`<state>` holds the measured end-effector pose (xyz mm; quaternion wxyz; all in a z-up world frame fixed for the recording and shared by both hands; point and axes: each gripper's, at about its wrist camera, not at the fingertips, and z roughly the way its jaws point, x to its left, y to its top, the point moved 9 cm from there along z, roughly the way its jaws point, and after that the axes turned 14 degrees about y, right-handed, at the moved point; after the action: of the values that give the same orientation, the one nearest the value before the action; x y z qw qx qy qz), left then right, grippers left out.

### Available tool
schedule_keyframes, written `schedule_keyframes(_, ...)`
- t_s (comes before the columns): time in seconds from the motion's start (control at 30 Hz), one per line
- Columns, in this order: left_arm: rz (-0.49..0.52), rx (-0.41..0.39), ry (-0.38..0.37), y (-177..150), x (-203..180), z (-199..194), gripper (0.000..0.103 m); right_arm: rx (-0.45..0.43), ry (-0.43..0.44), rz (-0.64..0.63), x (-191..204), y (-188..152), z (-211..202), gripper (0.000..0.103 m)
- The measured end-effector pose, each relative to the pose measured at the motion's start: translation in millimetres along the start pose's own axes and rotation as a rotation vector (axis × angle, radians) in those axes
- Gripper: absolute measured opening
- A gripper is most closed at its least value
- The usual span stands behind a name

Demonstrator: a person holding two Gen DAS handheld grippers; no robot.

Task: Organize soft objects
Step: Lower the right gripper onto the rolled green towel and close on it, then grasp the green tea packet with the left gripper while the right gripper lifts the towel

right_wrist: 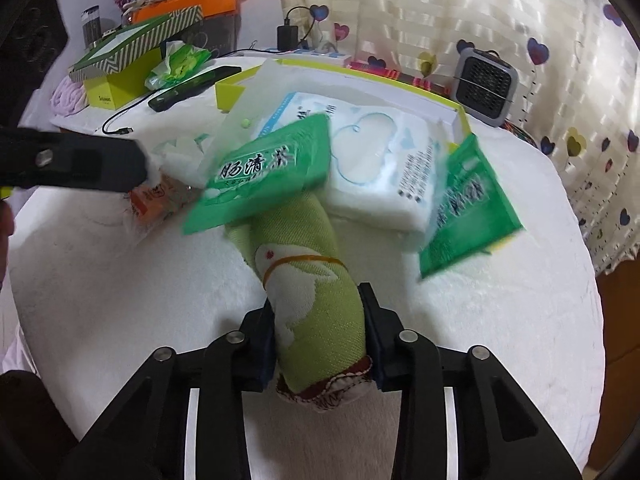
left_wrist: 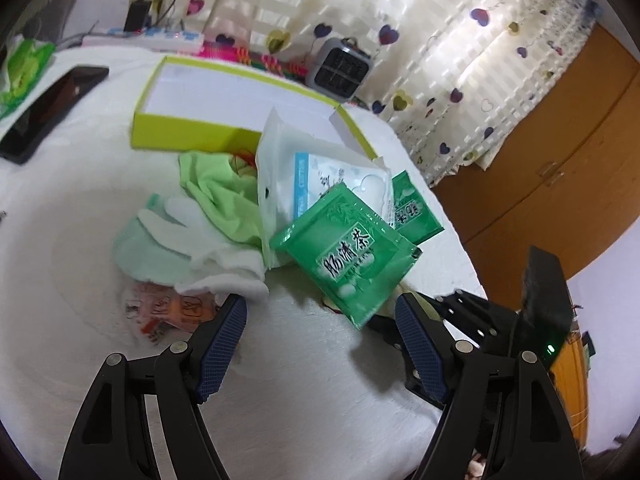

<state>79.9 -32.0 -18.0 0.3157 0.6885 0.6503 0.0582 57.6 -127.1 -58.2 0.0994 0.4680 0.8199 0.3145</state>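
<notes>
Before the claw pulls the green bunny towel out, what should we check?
1. Right claw shut on the rolled green bunny-print towel: ok.
2. Towel free of clutter: not ok, a green tea packet lies on its far end.
3. Left claw open and holding nothing: ok.
4. Yellow-green open box has room inside: ok.
5. Second green tea packet steady: cannot tell, it leans on the white wipes pack and looks blurred.

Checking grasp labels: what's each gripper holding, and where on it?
Right gripper is shut on the rolled green towel, pinching it near its hemmed near end. Left gripper is open, holding nothing.
</notes>
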Motion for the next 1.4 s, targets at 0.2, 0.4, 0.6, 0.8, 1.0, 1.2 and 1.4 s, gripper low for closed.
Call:
schedule_keyframes(0.2, -0.011, 0.043, -0.014, -6, -10, 14, 0.077, -0.005, -0.015, 0.055, -10, -20, -17, 0.035)
schedule_keyframes(0.4, 0.011, 0.06, 0.016, -14, -19, 22, 0.077, -0.037, -0.056, 0.14, -32, -37, -40, 0.034)
schedule_keyframes(0.6, 0.055, 0.08, 0.102, -24, -26, 34, 0.077, -0.089, -0.107, 0.237, -55, -54, -64, 0.034)
schedule_keyframes(0.8, 0.081, 0.105, 0.148, -30, -33, 45, 0.077, -0.115, -0.133, 0.286, -64, -62, -75, 0.034)
schedule_keyframes(1.0, 0.087, 0.091, 0.179, -27, -39, 49, 0.077, -0.128, -0.115, 0.289, -63, -64, -73, 0.034)
schedule_keyframes(1.2, 0.119, 0.066, 0.188, -28, -54, 52, 0.075, -0.129, -0.112, 0.281, -60, -63, -69, 0.034)
schedule_keyframes(1.4, 0.145, 0.044, 0.218, -24, -58, 58, 0.066, -0.133, -0.108, 0.293, -60, -63, -69, 0.034)
